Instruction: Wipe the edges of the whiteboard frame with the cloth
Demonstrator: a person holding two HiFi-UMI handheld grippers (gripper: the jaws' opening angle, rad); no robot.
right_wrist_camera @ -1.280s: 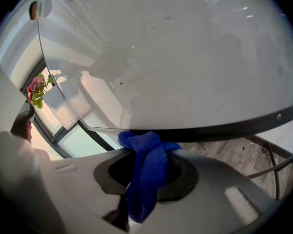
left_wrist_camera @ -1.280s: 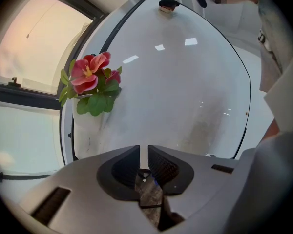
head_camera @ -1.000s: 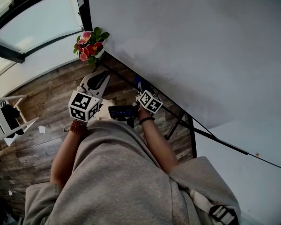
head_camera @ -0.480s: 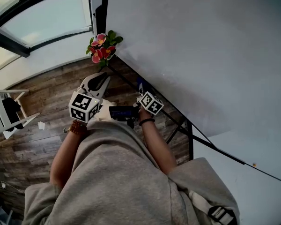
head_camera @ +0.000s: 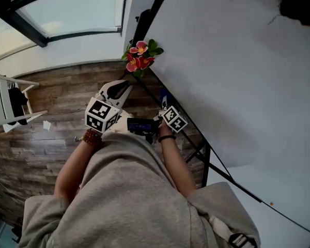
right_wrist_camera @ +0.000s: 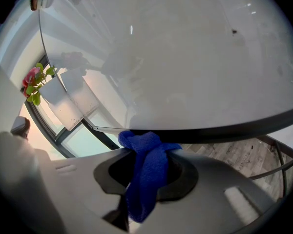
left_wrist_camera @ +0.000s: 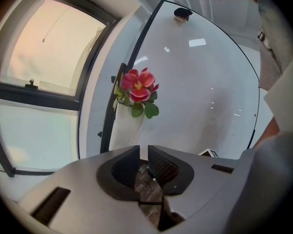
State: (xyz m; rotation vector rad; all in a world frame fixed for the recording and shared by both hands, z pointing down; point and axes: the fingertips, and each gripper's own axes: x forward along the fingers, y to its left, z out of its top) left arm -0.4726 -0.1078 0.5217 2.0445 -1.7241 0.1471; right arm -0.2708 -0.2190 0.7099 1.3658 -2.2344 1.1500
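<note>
Gripping a soft, bunched blue terry cloth in the clenched jaws of the right gripper, with a knot of fabric bulging above the jaw tips and a tail trailing back between them. Pointing that wad at the thin black frame along the lower edge of the large white whiteboard, just beneath it; touching or not, impossible to tell. Holding the left gripper close by, jaws drawn almost together on nothing, facing the board's corner and a cluster of pink artificial flowers with green leaves.

Judging the cloth as light, limp and compliant: probably folding round the frame's lip under gentle pressure, possibly pulling loose if snagged on the stand's black metal struts. Taking hold mid-bundle, as here, seeming sound, leaving a padded nose ahead of the jaws for rubbing.
</note>
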